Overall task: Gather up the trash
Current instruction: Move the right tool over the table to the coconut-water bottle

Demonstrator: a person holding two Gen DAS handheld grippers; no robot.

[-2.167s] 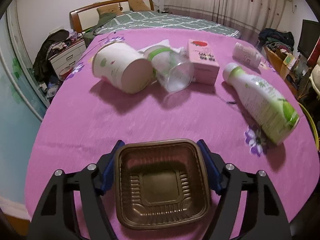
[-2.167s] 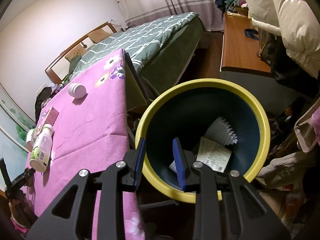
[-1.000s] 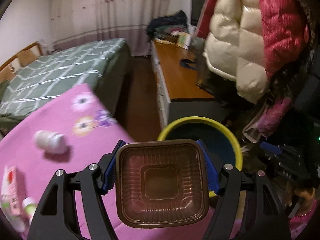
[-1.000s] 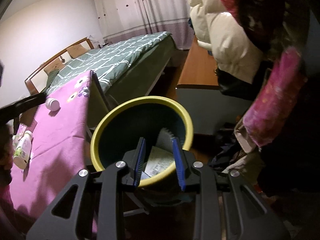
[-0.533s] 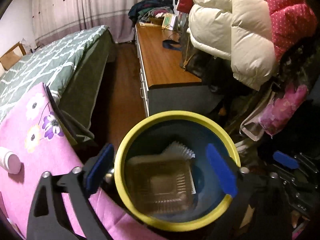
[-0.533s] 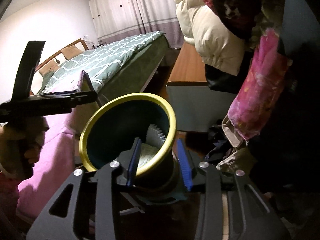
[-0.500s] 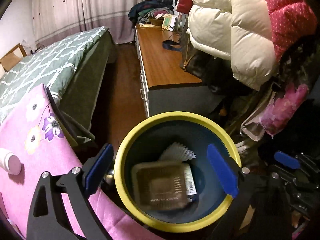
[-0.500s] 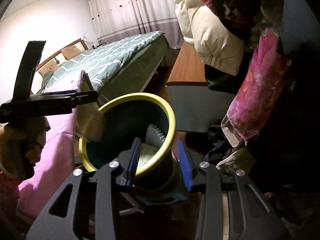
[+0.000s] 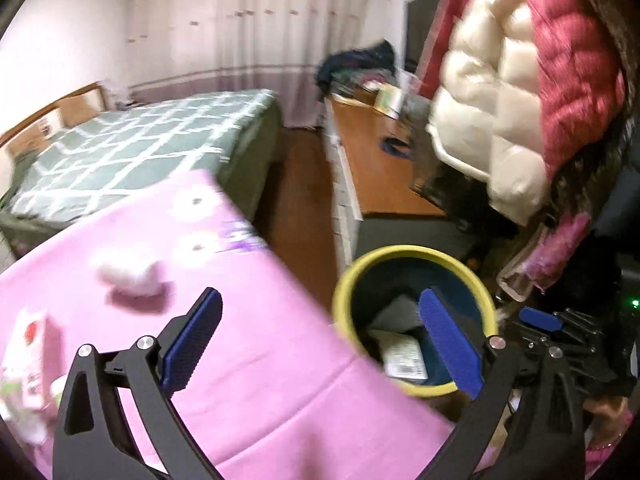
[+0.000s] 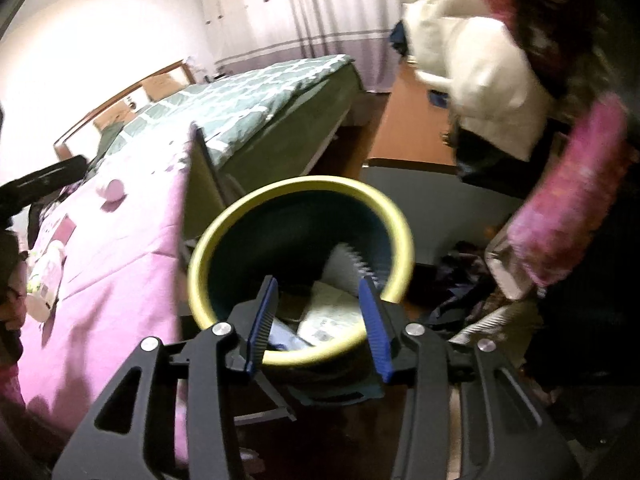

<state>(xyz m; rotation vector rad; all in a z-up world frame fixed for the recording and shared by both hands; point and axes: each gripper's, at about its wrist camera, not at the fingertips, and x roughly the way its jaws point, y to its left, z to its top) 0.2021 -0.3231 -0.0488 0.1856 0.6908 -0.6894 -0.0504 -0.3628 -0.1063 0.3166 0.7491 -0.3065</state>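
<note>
Right wrist view: yellow-rimmed bin (image 10: 394, 216) holds paper scraps (image 10: 328, 314).

White jar (image 9: 132, 278) motion-blurred on desk (image 9: 260, 360); bin (image 9: 414, 254) contents partly hidden; cartons (image 9: 28, 364) cut off at 9 o'clock.

You are in a bedroom at home. You can see a bed (image 9: 132, 148) with a green checked blanket, long curtains (image 9: 248, 40) on the far wall, puffy coats (image 9: 504, 92) hanging up, a low wooden cabinet (image 9: 376, 168), and a pink flowery cloth (image 9: 240, 344) on the tabletop.
</note>
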